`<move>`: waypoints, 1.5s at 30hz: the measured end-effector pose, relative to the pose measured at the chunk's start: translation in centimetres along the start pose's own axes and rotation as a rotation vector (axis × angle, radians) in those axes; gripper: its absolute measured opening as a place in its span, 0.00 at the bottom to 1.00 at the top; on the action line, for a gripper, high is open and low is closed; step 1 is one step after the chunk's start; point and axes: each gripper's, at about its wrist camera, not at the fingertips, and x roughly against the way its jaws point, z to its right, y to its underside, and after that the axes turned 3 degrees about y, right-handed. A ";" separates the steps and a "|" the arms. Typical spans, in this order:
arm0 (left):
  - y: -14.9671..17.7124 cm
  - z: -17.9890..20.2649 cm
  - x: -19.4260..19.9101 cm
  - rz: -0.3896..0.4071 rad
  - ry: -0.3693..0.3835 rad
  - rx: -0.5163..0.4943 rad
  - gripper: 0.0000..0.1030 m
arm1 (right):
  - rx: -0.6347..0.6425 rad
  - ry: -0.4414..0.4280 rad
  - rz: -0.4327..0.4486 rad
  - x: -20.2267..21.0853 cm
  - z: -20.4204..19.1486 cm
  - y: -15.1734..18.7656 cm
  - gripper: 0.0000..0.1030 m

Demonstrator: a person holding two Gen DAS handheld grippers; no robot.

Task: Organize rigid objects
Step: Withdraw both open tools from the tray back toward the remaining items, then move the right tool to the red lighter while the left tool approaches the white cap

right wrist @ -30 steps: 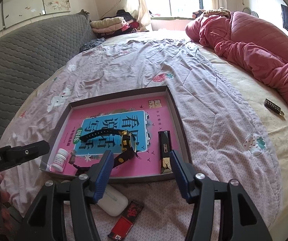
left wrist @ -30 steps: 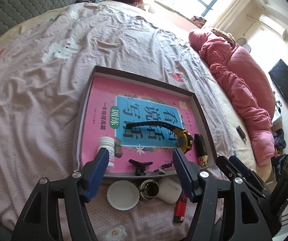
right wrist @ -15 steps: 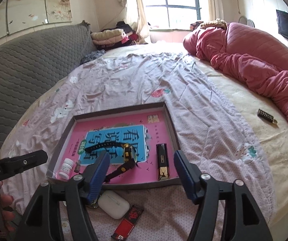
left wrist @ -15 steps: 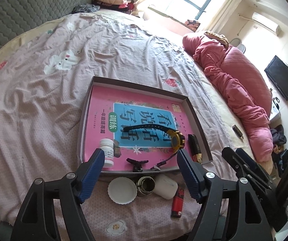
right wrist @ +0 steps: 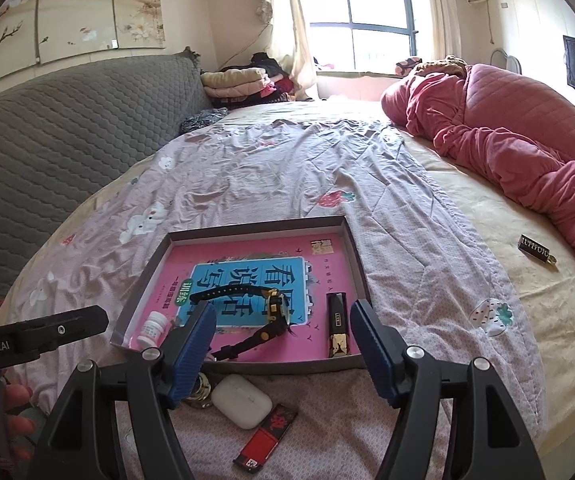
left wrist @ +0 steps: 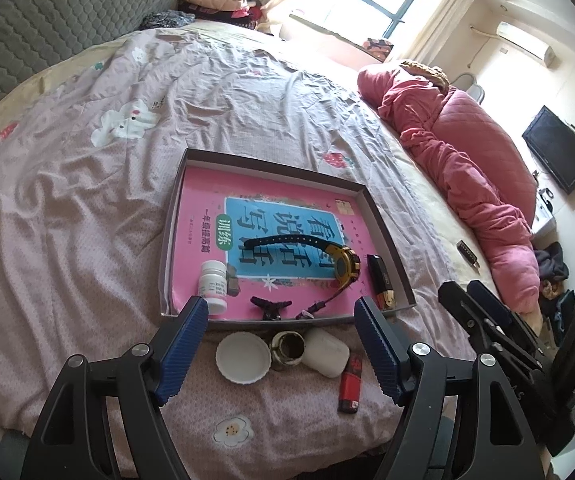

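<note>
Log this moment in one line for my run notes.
left gripper: open, empty | right gripper: open, empty | tray: watch inside | earbud case: outside

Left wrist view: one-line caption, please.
Open left gripper hovers over lid, jar, earbud case and lighter beside the tray.

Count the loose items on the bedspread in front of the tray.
4: white lid, small jar, white earbud case, red lighter, in a row along the tray.

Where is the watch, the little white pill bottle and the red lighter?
watch (left wrist: pixel 343 266): left wrist view, on its yellow case.
white pill bottle (left wrist: pixel 213 286): left wrist view, on its label.
red lighter (right wrist: pixel 265 438): right wrist view, on its red body.
</note>
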 end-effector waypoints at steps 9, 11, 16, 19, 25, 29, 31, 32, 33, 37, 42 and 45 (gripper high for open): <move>1.4 0.1 0.1 -0.021 -0.009 -0.018 0.74 | -0.001 -0.004 -0.030 0.1 0.4 1.4 0.67; 1.9 0.1 0.0 -0.029 -0.011 -0.019 0.74 | 0.003 -0.005 -0.039 0.1 0.4 1.9 0.67; 2.8 0.1 -0.4 -0.054 -0.017 -0.027 0.74 | 0.010 -0.009 -0.063 0.0 0.1 3.0 0.67; 3.4 0.0 -0.7 -0.070 -0.019 -0.030 0.74 | 0.013 -0.022 -0.076 0.1 -0.2 3.7 0.67; 4.6 -0.3 -1.3 -0.104 -0.029 -0.042 0.74 | 0.021 -0.023 -0.112 -0.2 -0.9 5.1 0.67; 5.2 -0.5 -1.7 -0.121 -0.035 -0.041 0.74 | 0.023 -0.023 -0.128 -0.5 -1.2 5.5 0.67; 5.5 -0.6 -1.9 -0.131 -0.040 -0.043 0.74 | 0.024 -0.021 -0.134 -0.6 -1.4 5.8 0.67; 5.7 -0.7 -2.1 -0.138 -0.043 -0.043 0.74 | 0.022 -0.022 -0.137 -0.7 -1.4 5.9 0.67; 5.8 -0.7 -2.2 -0.141 -0.046 -0.042 0.74 | 0.021 -0.022 -0.140 -0.7 -1.4 6.0 0.67; 6.4 -1.2 -2.7 -0.162 -0.065 -0.034 0.74 | 0.029 -0.022 -0.156 -1.0 -1.7 6.5 0.67; 7.1 -1.8 -3.1 -0.181 -0.073 -0.018 0.74 | 0.028 -0.015 -0.178 -1.3 -1.6 7.2 0.67; 7.4 -1.9 -3.3 -0.191 -0.076 -0.020 0.74 | 0.025 -0.009 -0.195 -1.5 -1.5 7.5 0.67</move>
